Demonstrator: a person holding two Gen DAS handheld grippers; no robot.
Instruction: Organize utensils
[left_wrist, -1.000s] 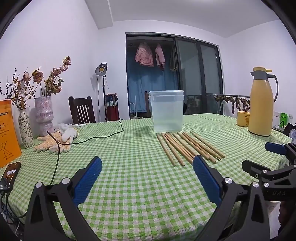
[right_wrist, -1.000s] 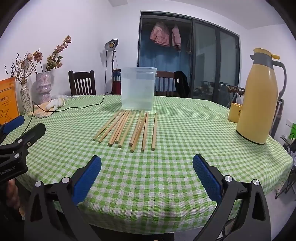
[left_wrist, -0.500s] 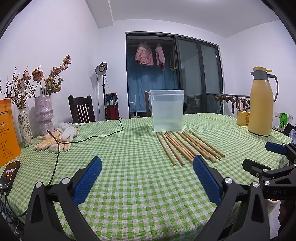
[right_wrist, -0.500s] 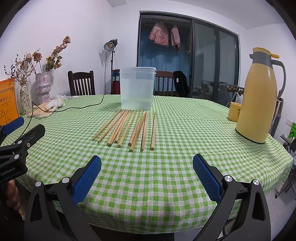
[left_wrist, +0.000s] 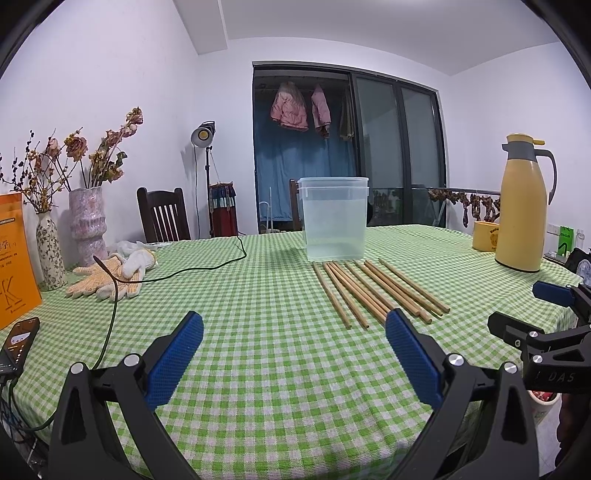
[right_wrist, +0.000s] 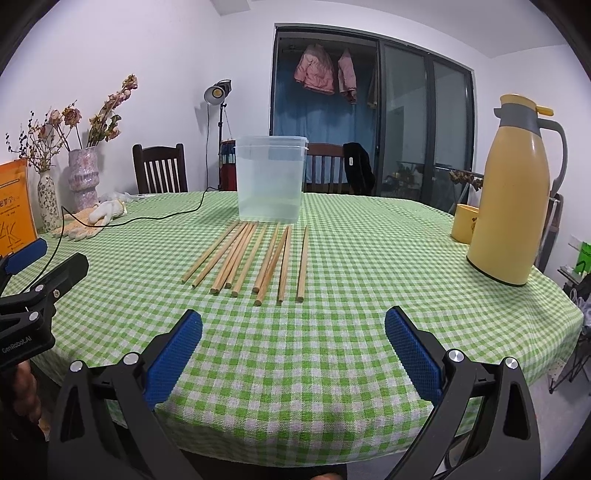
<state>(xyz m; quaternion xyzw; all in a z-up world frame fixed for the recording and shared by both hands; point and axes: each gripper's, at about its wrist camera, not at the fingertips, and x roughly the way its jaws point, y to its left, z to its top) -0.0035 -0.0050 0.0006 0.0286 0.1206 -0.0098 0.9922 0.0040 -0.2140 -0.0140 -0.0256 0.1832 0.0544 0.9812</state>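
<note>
Left gripper (left_wrist: 293, 332): fingers spread wide, blue pads empty, held above the near part of the green checked tablecloth (left_wrist: 258, 332); seen also at the left edge of the right wrist view (right_wrist: 44, 258).
Right gripper (right_wrist: 293, 330): fingers spread wide, nothing between the pads, held over the near table edge; seen also at the right edge of the left wrist view (left_wrist: 535, 314).
Wooden chopsticks (right_wrist: 255, 254): lying flat on the cloth in a loose fan, roughly side by side; far ends just in front of the clear plastic container (right_wrist: 271, 179), near ends pointing toward the grippers; exact count hard to fix, about nine; well apart from both grippers.
Container: upright, lidless, apparently empty, near the table centre.
Yellow thermos jug (right_wrist: 517, 192): upright at the right of the table, with a yellow mug (right_wrist: 463, 221) just beside it.
Work gloves (left_wrist: 110, 273): lying at the left, crossed by a dark cable (left_wrist: 177, 273); two vases with dried flowers (left_wrist: 88, 221) behind them.
Phone (left_wrist: 18, 339): at the left table edge.
</note>
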